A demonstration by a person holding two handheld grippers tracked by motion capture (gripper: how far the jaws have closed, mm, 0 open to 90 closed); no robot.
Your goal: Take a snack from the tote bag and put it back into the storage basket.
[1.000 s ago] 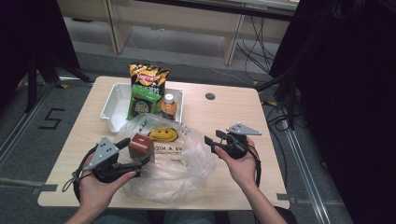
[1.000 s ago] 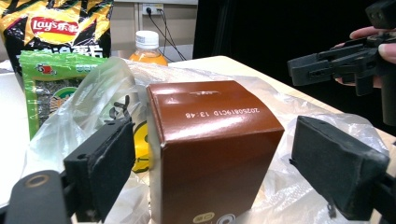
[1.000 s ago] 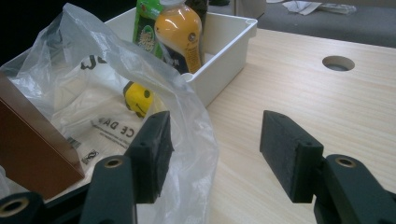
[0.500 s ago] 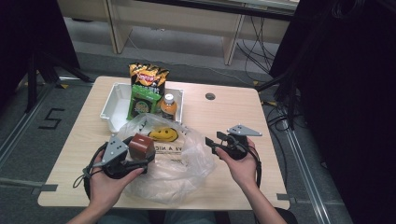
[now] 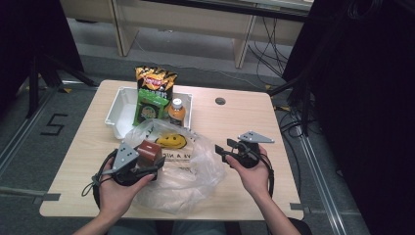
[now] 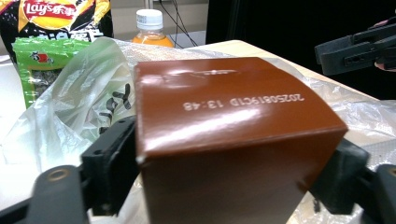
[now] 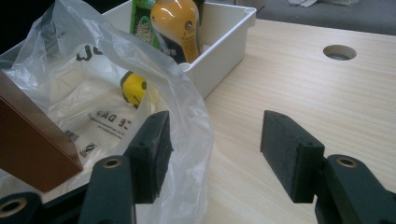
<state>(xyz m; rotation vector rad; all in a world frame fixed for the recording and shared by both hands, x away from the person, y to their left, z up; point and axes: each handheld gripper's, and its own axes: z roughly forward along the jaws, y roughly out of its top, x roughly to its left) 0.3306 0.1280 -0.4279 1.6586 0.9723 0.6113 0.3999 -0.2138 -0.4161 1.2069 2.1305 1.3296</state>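
A glossy brown box (image 5: 149, 151) (image 6: 233, 140) is upright between the jaws of my left gripper (image 5: 152, 165) (image 6: 229, 172). The jaws have just been closing and their pads press on its sides. The box hangs over the mouth of a clear plastic bag (image 5: 191, 171) (image 6: 70, 107) (image 7: 93, 88) with a yellow smiley print, lying crumpled at the table's front middle. My right gripper (image 5: 224, 149) (image 7: 215, 144) is open just right of the bag. The bag's rim lies against its left finger (image 7: 152, 144), with bare table between the jaws.
A white tray (image 5: 120, 110) (image 7: 224, 37) stands behind the bag. It holds a chips bag (image 5: 155, 78), a green packet (image 5: 146, 105) and an orange drink bottle (image 5: 176, 112). The wooden table (image 5: 235, 117) has a round hole at the back right.
My left hand has shifted slightly to the right with the brown box in its gripper. The right gripper has stayed where it was.
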